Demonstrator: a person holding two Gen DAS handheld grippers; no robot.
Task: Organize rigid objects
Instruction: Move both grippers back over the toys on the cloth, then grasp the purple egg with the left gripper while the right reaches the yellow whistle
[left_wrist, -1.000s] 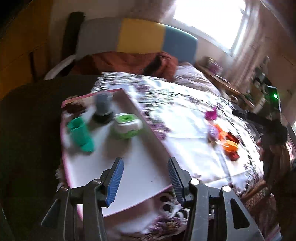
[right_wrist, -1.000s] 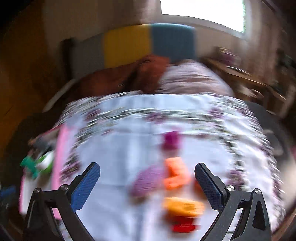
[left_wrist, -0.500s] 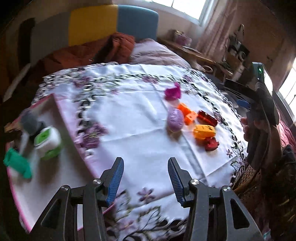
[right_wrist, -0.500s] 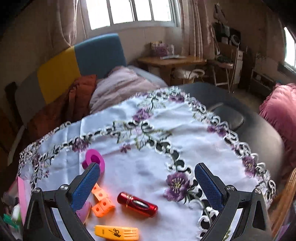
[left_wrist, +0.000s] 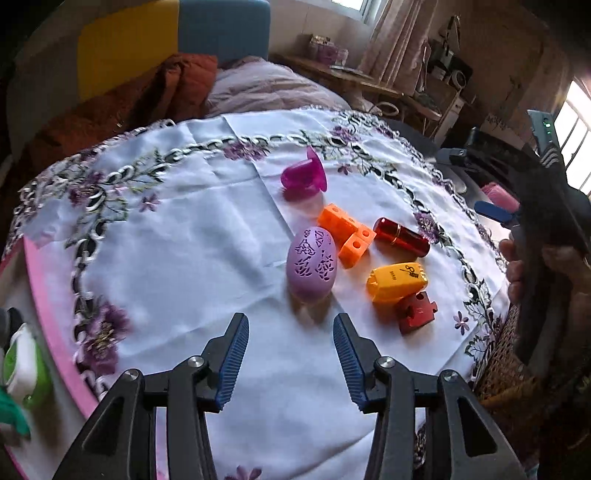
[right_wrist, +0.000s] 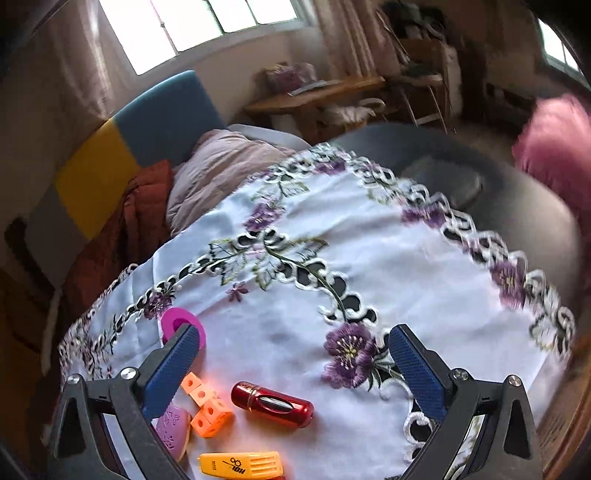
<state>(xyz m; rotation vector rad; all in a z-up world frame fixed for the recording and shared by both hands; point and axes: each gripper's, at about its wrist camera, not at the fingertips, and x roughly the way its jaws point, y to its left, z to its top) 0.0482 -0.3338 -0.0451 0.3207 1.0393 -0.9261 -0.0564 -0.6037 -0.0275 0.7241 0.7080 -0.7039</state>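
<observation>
The left gripper (left_wrist: 289, 352) hangs just short of the purple egg (left_wrist: 311, 261), its jaws closing with nothing between them, which reads as lining up a pick. The loose pieces cluster toward the tablecloth's (left_wrist: 192, 236) right edge: orange blocks (left_wrist: 345, 233), red tube (left_wrist: 401, 235), yellow case (left_wrist: 397, 281), red puzzle piece (left_wrist: 416, 312). The right gripper (right_wrist: 295, 373) stands wide and empty (probably waiting). The pink tray (left_wrist: 55, 332) at the left edge is cut off, its contents blurred.

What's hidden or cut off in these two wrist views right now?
- Purple patterned egg: right wrist view, half behind the gripper finger.
- Yellow plastic clip: right wrist view, cut by bottom edge.
- White and green container: left wrist view, cut by left edge, blurred.
</observation>
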